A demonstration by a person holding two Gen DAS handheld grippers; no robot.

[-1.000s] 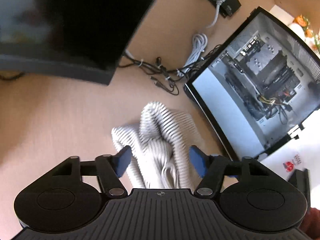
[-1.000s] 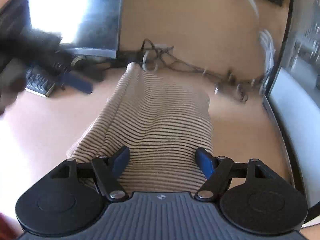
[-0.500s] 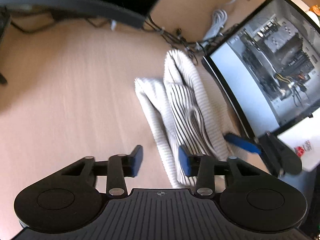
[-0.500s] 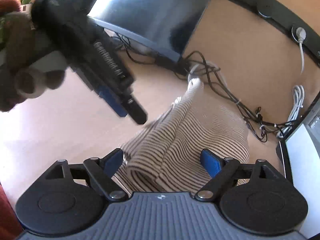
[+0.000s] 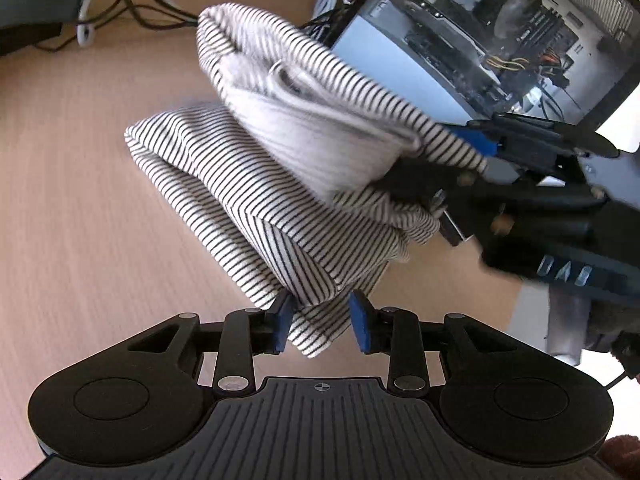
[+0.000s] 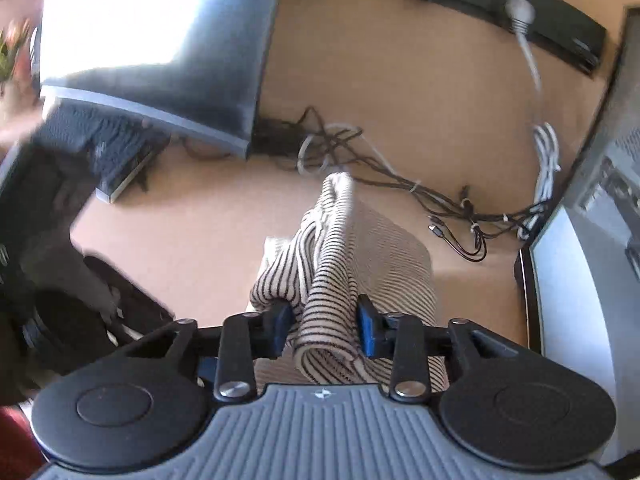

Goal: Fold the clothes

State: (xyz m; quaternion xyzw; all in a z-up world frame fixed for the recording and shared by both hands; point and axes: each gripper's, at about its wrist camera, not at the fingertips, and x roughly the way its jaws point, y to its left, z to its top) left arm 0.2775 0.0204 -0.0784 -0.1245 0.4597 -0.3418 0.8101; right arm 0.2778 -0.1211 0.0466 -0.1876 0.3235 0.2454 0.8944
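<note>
A black-and-white striped garment [image 5: 248, 184] lies bunched on the wooden desk [image 5: 72, 208], partly lifted. My left gripper [image 5: 320, 322] is closing on its near corner, and the cloth fills the gap between the blue pads. In the left wrist view my right gripper [image 5: 444, 168] comes in from the right and holds an upper fold clear of the desk. In its own view the right gripper [image 6: 324, 324] is closing, with a thick roll of the striped garment [image 6: 332, 256] pinched between its pads.
An open computer case [image 5: 500, 40] stands close on the right of the garment. Behind it lie tangled cables [image 6: 400, 188], a monitor [image 6: 160, 40], a keyboard [image 6: 100, 148] and a power strip [image 6: 520, 24] at the back.
Both pairs of jaws have narrowed onto the cloth. The left gripper came down to the garment's near corner. The right gripper rose and pulled a fold up.
</note>
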